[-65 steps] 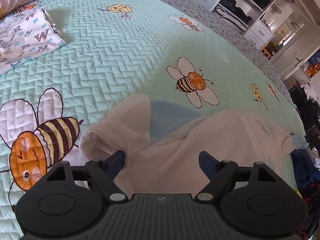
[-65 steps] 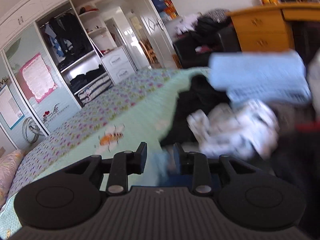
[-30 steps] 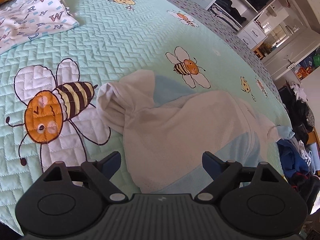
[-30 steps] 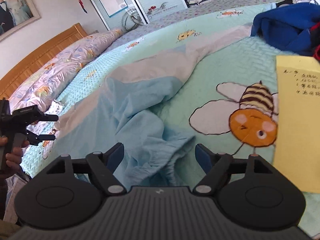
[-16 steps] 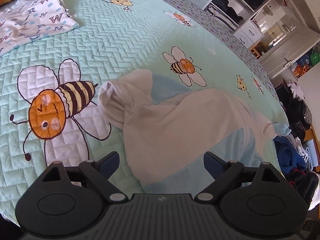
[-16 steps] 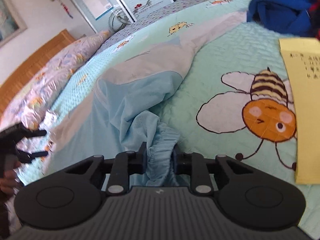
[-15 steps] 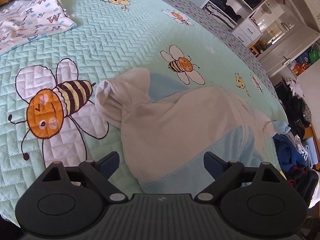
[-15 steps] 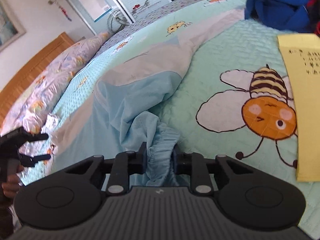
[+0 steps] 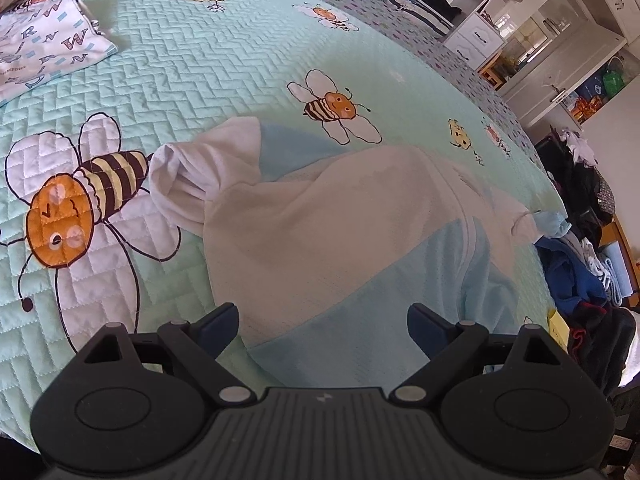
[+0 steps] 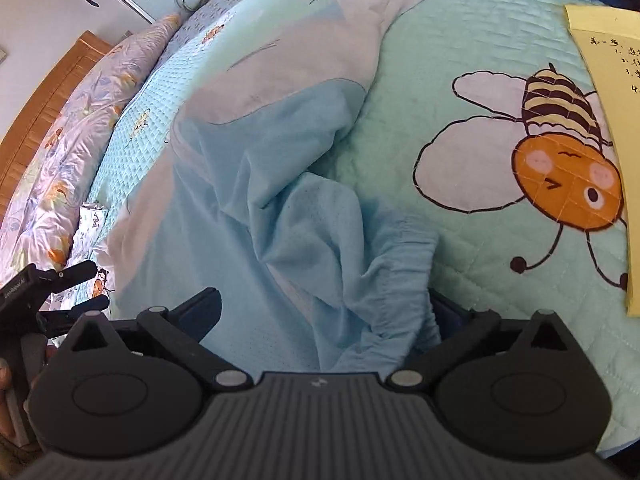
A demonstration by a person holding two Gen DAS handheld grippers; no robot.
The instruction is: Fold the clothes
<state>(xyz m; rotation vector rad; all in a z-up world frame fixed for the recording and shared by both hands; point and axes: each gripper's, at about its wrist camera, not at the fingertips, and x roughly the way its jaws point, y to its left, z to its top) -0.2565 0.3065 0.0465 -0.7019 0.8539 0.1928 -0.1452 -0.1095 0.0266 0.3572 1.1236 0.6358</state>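
In the left wrist view our left hand-held gripper stands apart over the white-and-blue jacket rumpled on the bed, so closing may pinch several layers; in the right wrist view our right hand-held gripper, apart, straddles the elastic cuff, which may slip out.

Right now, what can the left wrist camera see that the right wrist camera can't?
Only the left wrist view shows the white letter-print cloth and the white open wardrobe. Only the right wrist view shows the yellow handwritten paper and the wooden headboard. Both show the white-and-light-blue garment on the mint bee-print quilt.
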